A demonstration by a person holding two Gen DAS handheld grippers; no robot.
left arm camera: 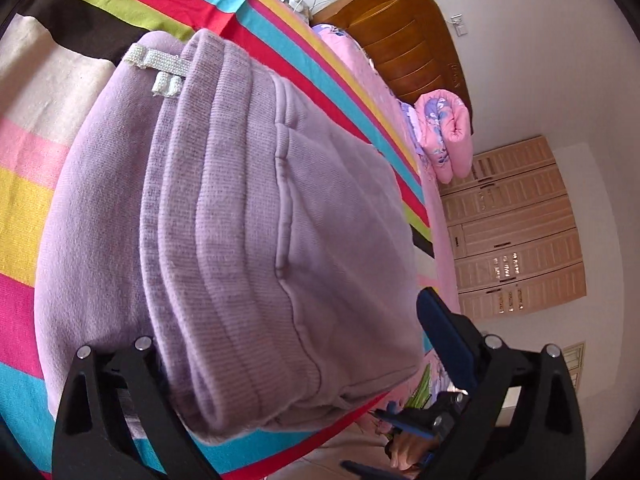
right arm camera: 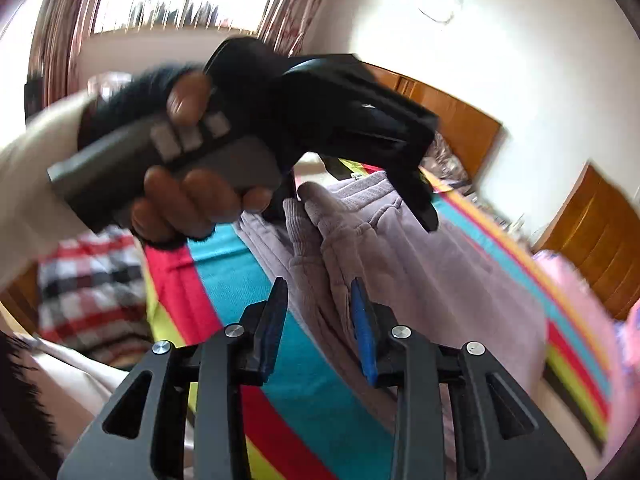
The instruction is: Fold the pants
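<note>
The lilac pants [left arm camera: 240, 220] lie folded in a thick bundle on the striped bedspread [left arm camera: 24, 208], waistband and pale drawstring [left arm camera: 160, 64] toward the far side. My left gripper [left arm camera: 288, 328] is wide open, its jaws straddling the near end of the bundle; the left finger is hidden under cloth and the right finger [left arm camera: 444, 336] shows beside it. In the right wrist view my right gripper [right arm camera: 320, 312] is open just above the pants [right arm camera: 420, 264], holding nothing. The left gripper [right arm camera: 360, 128], held in a hand, hangs over the pants' far end.
The bed carries a rolled pink quilt [left arm camera: 448, 136] near a wooden headboard [left arm camera: 404, 40]. A tan wardrobe [left arm camera: 512, 224] stands by the wall. A checked cloth [right arm camera: 84, 280] lies at the bed's left end. A curtained window [right arm camera: 160, 0] is behind.
</note>
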